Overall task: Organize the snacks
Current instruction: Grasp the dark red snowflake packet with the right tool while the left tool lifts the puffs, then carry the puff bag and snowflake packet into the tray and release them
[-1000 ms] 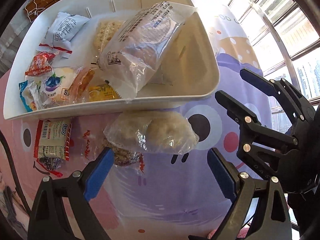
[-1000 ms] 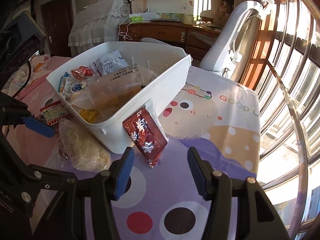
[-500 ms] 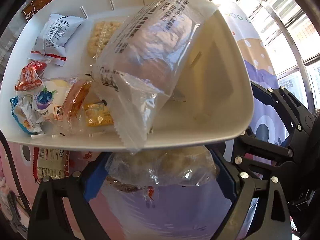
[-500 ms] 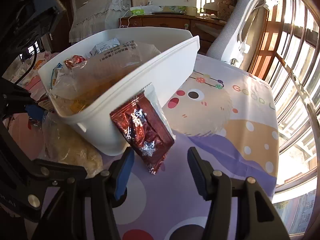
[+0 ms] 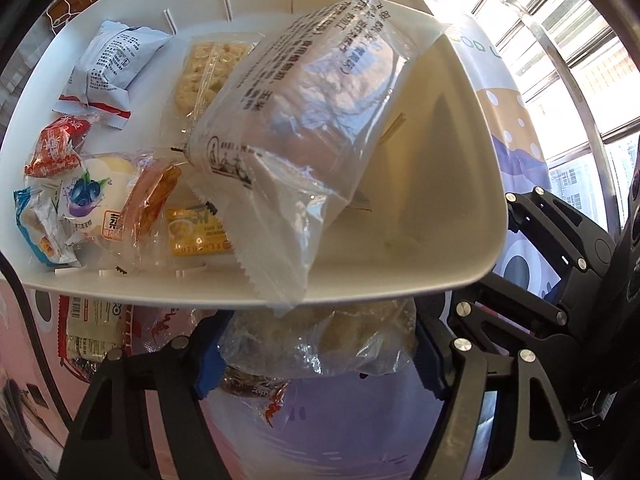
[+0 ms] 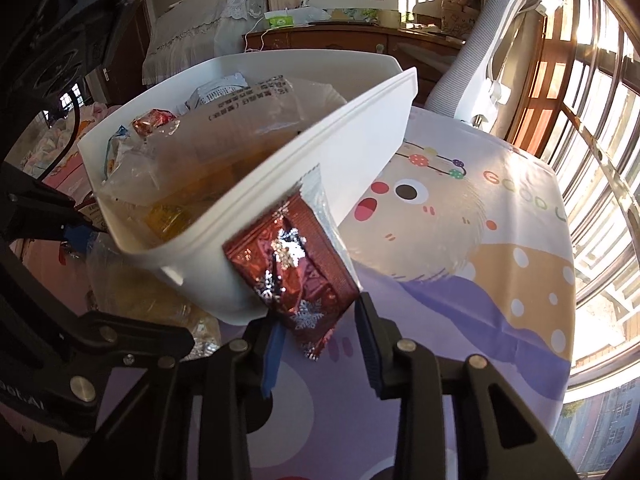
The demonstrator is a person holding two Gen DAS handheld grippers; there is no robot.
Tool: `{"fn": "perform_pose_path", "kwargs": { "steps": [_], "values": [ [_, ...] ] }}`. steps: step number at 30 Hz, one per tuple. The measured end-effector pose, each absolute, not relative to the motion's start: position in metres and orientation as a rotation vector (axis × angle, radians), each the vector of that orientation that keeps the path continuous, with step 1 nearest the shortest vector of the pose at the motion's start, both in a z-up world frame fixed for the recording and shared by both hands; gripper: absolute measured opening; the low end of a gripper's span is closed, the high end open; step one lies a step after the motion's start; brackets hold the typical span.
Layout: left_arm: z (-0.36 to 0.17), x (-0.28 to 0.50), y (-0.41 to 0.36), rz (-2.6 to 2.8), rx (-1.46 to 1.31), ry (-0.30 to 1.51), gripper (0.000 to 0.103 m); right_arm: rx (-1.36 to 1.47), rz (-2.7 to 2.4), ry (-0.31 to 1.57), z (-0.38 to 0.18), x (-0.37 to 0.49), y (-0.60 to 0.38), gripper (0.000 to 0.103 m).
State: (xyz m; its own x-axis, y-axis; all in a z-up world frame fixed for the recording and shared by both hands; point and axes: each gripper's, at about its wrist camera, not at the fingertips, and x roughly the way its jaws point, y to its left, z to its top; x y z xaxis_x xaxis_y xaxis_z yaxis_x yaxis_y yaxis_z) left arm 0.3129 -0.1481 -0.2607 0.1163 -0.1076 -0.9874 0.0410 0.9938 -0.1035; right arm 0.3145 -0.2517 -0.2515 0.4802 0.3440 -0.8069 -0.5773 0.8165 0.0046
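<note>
A white bin (image 5: 400,276) holds several snack packets, with a large clear bag of bread (image 5: 312,128) leaning over its near rim. My left gripper (image 5: 316,356) has its blue pads on both sides of a clear bag of pale snacks (image 5: 320,340) lying just in front of the bin. In the right wrist view the bin (image 6: 304,184) stands left of centre. A dark red foil packet with snowflakes (image 6: 292,276) leans against its wall. My right gripper (image 6: 320,344) has its jaws close on both sides of the packet's lower end.
A red-and-white wrapped packet (image 5: 92,328) and a red-printed wrapper (image 5: 256,392) lie on the cartoon tablecloth (image 6: 460,248) by the bin. A grey office chair (image 6: 496,52) and a wooden desk (image 6: 360,40) stand behind. Windows run along the right.
Both grippers moved forward and narrowed. The left now brackets the clear snack bag; the right has come up around the red foil packet.
</note>
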Motion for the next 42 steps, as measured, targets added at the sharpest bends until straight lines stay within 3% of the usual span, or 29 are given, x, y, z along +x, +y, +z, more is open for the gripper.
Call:
{"fn": "perform_pose_path", "kwargs": {
  "steps": [12,27,42],
  "values": [
    [-0.224,0.278,-0.141,-0.138,-0.069,1.424,0.074,-0.23,0.491,0.92,-0.23,0.305,-0.266,0.015],
    [-0.138,0.247,-0.108,-0.14,-0.038,1.335,0.075,-0.193,0.449,0.879,-0.17,0.279,-0.271,0.014],
    [-0.099,0.274,-0.053,-0.141,-0.025,1.229,0.075,-0.178,0.482,0.862,-0.138,0.257,-0.203,0.014]
  ]
}}
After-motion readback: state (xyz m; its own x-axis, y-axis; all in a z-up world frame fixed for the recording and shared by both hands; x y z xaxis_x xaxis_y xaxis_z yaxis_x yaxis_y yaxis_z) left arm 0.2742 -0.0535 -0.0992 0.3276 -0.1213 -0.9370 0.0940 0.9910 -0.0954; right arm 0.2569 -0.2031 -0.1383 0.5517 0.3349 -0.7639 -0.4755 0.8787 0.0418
